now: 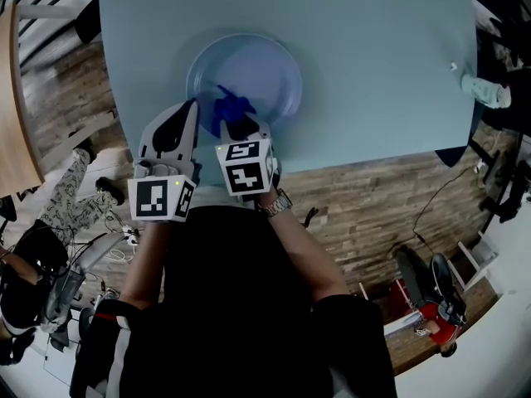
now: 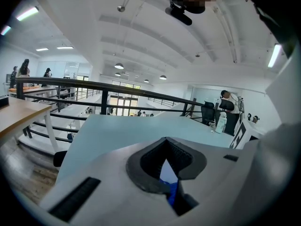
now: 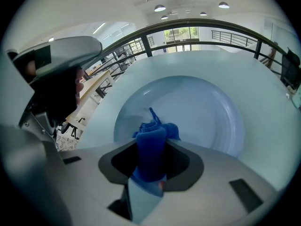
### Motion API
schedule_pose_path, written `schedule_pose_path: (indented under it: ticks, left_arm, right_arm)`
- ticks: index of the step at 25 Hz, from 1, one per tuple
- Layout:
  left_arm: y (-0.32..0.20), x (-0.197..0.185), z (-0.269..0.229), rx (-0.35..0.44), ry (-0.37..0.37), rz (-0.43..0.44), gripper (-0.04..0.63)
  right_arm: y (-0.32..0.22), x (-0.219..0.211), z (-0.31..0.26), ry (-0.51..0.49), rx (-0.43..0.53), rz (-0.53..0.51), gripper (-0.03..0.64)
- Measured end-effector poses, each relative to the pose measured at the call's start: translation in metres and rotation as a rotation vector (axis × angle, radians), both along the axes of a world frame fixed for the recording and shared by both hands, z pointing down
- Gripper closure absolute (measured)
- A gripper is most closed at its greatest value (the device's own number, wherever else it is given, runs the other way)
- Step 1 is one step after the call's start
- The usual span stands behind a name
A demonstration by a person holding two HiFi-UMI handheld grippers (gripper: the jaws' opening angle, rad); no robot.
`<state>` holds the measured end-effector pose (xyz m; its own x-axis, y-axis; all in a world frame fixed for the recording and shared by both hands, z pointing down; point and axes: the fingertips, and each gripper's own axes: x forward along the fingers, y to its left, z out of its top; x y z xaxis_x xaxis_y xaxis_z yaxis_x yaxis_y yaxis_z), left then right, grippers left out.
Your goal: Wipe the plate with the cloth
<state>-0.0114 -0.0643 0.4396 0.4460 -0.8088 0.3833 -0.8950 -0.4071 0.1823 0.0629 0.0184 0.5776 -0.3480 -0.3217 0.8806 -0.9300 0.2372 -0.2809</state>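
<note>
One rolled blue cloth (image 3: 151,142) is clamped in the closed jaws of the right gripper (image 3: 151,167) and held out over the near half of the single pale plate (image 3: 211,112). Whether the cloth's loose end touches the plate's floor cannot be told. In the head view the cloth (image 1: 230,106) is seen inside the plate (image 1: 270,60), near its near-left rim, with the right gripper (image 1: 237,128) just behind it.

That rim is met by the left gripper (image 1: 192,106). In its own view the left gripper (image 2: 168,173) is shown with jaws drawn nearly together on a pale sliver, apparently the plate's edge, with a trace of blue beneath.

The plate is set close to the near edge of the pale blue table (image 1: 373,48), and both grippers are brought in over that edge. Bare tabletop is left behind the plate and widely to its right. One bottle (image 1: 486,90) is laid at the far right edge, well apart from the plate.

Two grippers, one plate, one cloth and one bottle are counted.

The table is surrounded by wood-plank floor (image 1: 365,206), with a wooden desk (image 1: 12,114) at the left. A dark railing (image 2: 94,84), a white ceiling and three distant people are shown in the left gripper view
</note>
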Motion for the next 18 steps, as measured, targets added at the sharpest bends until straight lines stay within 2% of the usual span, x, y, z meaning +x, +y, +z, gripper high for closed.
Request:
schedule_pose_path:
  ticks: [18]
  left_arm:
    - [0.004, 0.011, -0.003, 0.005, -0.001, 0.011, 0.595]
  right_arm:
    - [-0.004, 0.062, -0.001, 0.083, -0.007, 0.098, 0.497]
